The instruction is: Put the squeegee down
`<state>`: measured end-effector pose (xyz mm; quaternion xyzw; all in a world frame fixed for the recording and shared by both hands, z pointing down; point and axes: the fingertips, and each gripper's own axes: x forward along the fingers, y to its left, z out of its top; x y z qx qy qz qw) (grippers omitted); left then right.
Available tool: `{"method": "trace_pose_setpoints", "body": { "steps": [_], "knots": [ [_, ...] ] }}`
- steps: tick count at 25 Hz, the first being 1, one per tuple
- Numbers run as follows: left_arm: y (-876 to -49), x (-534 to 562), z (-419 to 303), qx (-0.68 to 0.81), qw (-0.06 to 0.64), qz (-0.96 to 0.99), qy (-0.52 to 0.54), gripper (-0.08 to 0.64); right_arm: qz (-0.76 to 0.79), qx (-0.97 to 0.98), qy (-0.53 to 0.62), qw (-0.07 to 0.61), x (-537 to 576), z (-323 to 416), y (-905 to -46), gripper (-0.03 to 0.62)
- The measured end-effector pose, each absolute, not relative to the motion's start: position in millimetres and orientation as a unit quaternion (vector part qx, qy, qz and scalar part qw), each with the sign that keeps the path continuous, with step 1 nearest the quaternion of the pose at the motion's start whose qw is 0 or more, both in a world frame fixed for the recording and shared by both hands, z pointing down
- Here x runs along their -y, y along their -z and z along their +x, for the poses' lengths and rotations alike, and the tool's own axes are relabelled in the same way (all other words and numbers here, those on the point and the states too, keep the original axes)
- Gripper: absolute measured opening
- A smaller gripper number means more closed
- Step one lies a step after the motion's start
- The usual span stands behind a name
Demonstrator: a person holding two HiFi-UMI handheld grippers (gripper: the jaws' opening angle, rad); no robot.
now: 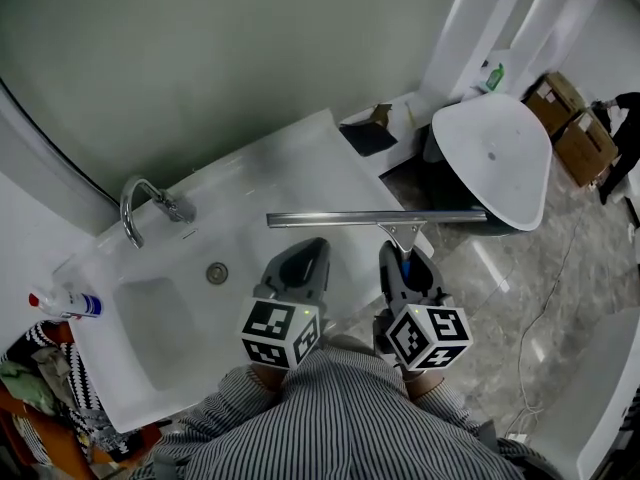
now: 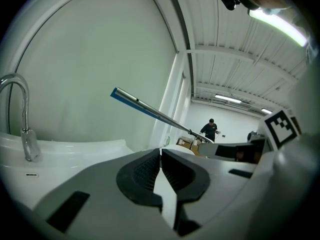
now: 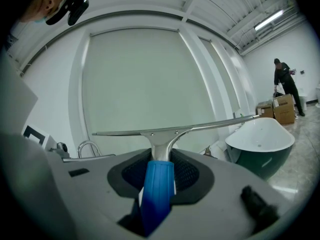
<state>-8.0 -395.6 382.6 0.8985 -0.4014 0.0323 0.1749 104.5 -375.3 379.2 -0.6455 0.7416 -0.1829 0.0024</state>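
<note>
Over the right part of the white sink surface [image 1: 300, 148], the squeegee [image 1: 375, 218] is held in the air by the right tongs [image 1: 403, 256]. Its long axis, the metal blade bar, is laid level and runs left-right: left end above the surface, just far of the left tongs [image 1: 303, 256], right end reaching over the near rim of the white bathtub [image 1: 495, 153]. The blade is turned toward the far wall, and the handle points back to the person.

In the right gripper view the blue handle [image 3: 156, 189] is seen clenched between the pads of the right tongs [image 3: 159, 160], w/ the neck and bar [image 3: 165, 131] standing out beyond the tips.

In the left gripper view the left tongs [image 2: 161, 156] are seen pressed together at the tips, nothing between them; the bar [image 2: 150, 111] is seen slanting away to the right above the surface, apart from it.

Faucet [image 1: 140, 203] and drain [image 1: 217, 273] are placed left of the tongs. A spray bottle [image 1: 65, 303] is laid at the far-left edge. Cardboard boxes [image 1: 570, 118] are stacked beyond the tub.
</note>
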Motion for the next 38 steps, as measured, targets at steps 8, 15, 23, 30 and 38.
{"method": "trace_pose_setpoints", "body": {
  "steps": [8,15,23,30,38],
  "knots": [
    [-382.5,401.6,-2.9,0.424,0.182,0.887,-0.028,0.021,-0.625,-0.759,0.182,-0.012,383.0,108.0,-379.3,0.112],
    [-376.9,405.1,20.2,0.430,0.176,0.885,-0.034,0.023,-0.617,-0.763,0.191,-0.009,388.1,129.9,-378.0,0.112],
    [-377.3,404.8,23.6,0.446,0.172,0.878,-0.044,0.023,-0.612,-0.766,0.197,-0.004,395.9,141.6,-378.1,0.110],
    [-383.1,407.6,15.2,0.455,0.182,0.870,-0.045,0.023,-0.605,-0.768,0.207,-0.009,404.5,135.2,-384.9,0.110],
    [-396.8,413.1,16.2,0.454,0.195,0.868,-0.056,0.023,-0.600,-0.769,0.219,-0.024,412.1,130.2,-397.4,0.110]
  ]
}}
